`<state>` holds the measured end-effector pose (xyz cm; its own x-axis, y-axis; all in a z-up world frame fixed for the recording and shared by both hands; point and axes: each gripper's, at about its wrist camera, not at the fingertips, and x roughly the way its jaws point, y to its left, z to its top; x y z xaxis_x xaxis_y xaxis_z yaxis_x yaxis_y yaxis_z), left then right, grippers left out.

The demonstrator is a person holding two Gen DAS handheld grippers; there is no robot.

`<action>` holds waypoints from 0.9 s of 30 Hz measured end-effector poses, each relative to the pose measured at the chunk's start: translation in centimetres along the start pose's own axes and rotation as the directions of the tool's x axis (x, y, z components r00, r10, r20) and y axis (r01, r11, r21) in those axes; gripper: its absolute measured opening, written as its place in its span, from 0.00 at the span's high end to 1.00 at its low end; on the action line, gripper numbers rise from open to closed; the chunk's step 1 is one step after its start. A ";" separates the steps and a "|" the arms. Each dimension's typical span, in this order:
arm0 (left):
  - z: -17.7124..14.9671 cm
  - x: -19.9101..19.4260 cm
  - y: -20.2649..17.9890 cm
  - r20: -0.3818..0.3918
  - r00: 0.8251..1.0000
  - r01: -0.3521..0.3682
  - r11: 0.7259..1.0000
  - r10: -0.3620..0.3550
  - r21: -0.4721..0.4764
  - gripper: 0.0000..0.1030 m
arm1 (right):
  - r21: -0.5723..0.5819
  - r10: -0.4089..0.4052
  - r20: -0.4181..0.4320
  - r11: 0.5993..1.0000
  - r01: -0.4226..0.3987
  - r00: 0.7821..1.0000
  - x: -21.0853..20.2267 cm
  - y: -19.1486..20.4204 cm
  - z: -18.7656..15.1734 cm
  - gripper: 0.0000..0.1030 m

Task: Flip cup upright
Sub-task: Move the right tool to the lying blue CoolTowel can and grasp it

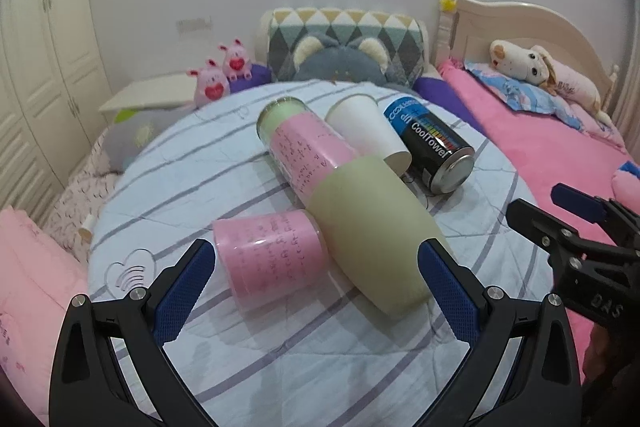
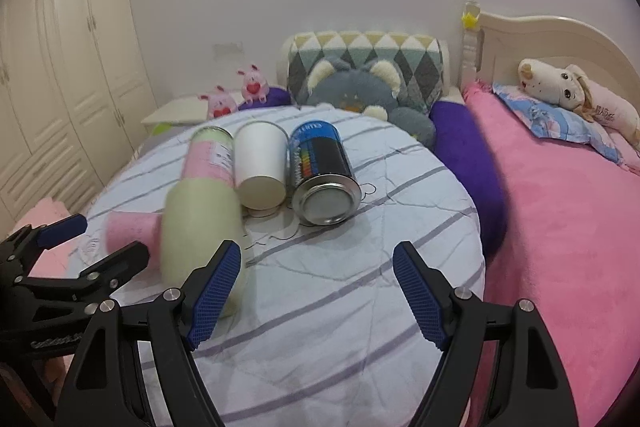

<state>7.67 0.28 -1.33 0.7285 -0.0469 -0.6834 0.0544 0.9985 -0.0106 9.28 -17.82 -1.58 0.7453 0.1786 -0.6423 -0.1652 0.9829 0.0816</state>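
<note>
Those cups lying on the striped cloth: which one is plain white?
The white paper cup, lying between the black spray can and the pink-labelled glass. The others are pink or pale green.

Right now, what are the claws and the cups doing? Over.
Left claw and right claw both open, empty. White cup lying on its side, untouched. Green bottle and black can crowd it.

The round worktop (image 1: 280, 367) wears a thin, creased cotton-like cloth with grey stripes. The white cup (image 1: 366, 129) looks like matt paper. The pale green tumbler (image 1: 368, 223) has a smooth, dull finish, its sleeve a pink paper. The can (image 2: 322, 171) is glossy printed metal with a bare shiny base. Each hand-held gripper (image 1: 316, 283) is matt black plastic with rough, dimpled blue pads (image 2: 214, 293). The pink bedspread (image 2: 568, 235) looks fleecy.
</note>
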 end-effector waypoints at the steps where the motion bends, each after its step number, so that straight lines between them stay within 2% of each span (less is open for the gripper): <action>1: 0.3 0.3 0.1 -0.013 1.000 -0.002 1.000 0.002 -0.007 0.01 | 0.000 0.007 -0.015 1.000 -0.007 1.000 0.4 -0.1 0.4 0.22; 7: 1.7 1.8 0.5 -0.065 0.997 -0.040 0.999 0.039 -0.008 0.01 | -0.015 0.026 -0.095 1.000 -0.028 0.995 3.1 -0.4 2.7 0.22; 12: 3.5 3.2 0.8 -0.127 0.991 -0.041 0.999 0.039 -0.017 0.01 | -0.030 0.027 -0.159 0.999 -0.032 0.987 5.3 -0.4 4.6 0.22; 14: 4.0 3.9 1.0 -0.154 0.987 -0.047 0.999 0.043 -0.025 0.00 | -0.037 0.024 -0.197 0.999 -0.032 0.980 6.3 -0.4 5.4 0.22; 20: 5.6 5.7 1.9 -0.207 0.978 0.008 0.997 -0.025 -0.080 0.00 | -0.057 -0.011 -0.296 0.998 -0.006 0.955 9.4 -0.5 7.6 0.22; 27: 6.8 6.6 2.6 -0.233 0.972 0.003 0.996 -0.023 -0.087 0.00 | -0.063 -0.007 -0.385 0.998 -0.019 0.923 12.0 -0.4 8.9 0.22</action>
<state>17.22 2.35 -0.89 0.5483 -0.0615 -0.8340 -0.0031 0.9971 -0.0755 24.06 -15.70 -2.50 0.4400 0.1405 -0.8869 -0.2192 0.9746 0.0456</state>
